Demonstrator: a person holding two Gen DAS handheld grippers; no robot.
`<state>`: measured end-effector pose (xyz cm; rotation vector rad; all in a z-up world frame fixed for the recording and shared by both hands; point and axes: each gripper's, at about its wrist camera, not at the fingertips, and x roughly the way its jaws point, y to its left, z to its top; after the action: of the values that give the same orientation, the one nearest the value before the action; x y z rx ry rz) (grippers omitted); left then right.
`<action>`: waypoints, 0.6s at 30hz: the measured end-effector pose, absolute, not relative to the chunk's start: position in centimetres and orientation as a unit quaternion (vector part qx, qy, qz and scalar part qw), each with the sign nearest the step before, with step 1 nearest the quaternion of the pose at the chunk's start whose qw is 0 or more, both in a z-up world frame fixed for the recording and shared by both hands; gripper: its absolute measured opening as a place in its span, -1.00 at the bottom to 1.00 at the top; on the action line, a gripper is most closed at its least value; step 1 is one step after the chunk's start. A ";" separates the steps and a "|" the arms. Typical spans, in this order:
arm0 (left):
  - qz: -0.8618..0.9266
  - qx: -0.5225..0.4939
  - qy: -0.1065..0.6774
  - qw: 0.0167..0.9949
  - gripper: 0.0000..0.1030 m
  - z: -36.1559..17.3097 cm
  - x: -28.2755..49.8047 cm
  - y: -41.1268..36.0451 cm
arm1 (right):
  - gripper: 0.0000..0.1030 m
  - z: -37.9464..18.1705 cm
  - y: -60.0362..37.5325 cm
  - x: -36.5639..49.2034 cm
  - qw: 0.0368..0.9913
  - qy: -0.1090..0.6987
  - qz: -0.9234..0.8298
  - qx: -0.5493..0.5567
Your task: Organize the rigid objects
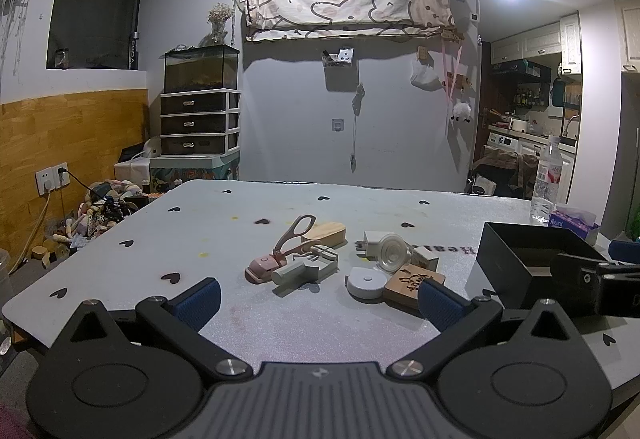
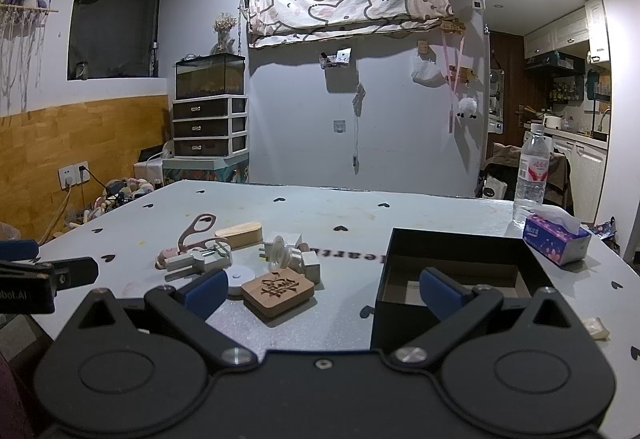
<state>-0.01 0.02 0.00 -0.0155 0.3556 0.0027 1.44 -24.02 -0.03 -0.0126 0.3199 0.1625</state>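
Left tongs (image 1: 318,299) spread apart, empty, hovering over near edge of table (image 1: 120,239). Right tongs (image 2: 322,293) likewise apart, empty. Black box (image 2: 456,267) at right holds no visible items, interior partly hidden. Clutter still heaped mid-table, left of box: scissors (image 1: 298,231), wooden block (image 1: 325,233), round white disc (image 1: 366,281), carved wooden tile (image 2: 277,289), white plug (image 1: 370,243). Judgement: sorting not begun; all pieces remain.

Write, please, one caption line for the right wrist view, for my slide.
Open right gripper hovers at the table edge, between a pile of small objects led by a carved wooden block and an open black box.
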 end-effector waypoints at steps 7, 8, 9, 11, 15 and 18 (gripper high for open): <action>0.001 -0.008 0.178 0.984 1.00 0.0 0.0 0.0 | 1.00 0.0 -24.1 1.4 0.984 0.158 0.083 -0.006; 0.001 -0.008 0.178 0.984 1.00 0.0 0.0 0.0 | 1.00 0.0 -24.1 1.4 0.984 0.157 0.084 -0.005; 0.002 -0.007 0.178 0.984 1.00 0.0 0.0 0.0 | 1.00 -0.1 -24.2 1.4 0.984 0.156 0.087 -0.003; 0.002 -0.007 0.180 0.984 1.00 0.0 0.0 0.0 | 1.00 0.1 -24.4 1.1 0.984 0.154 0.087 0.001; 0.004 -0.008 0.188 0.982 1.00 -0.2 0.4 -0.3 | 1.00 -0.3 -24.8 1.3 0.986 0.149 0.072 0.002; 0.008 -0.010 0.198 0.980 1.00 -0.9 0.9 0.1 | 1.00 -0.5 -26.1 1.7 0.987 0.147 0.071 0.010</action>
<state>0.94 0.10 -0.88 -0.0211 0.3976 0.0166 1.66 -26.09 -0.54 0.0195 0.2943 0.1417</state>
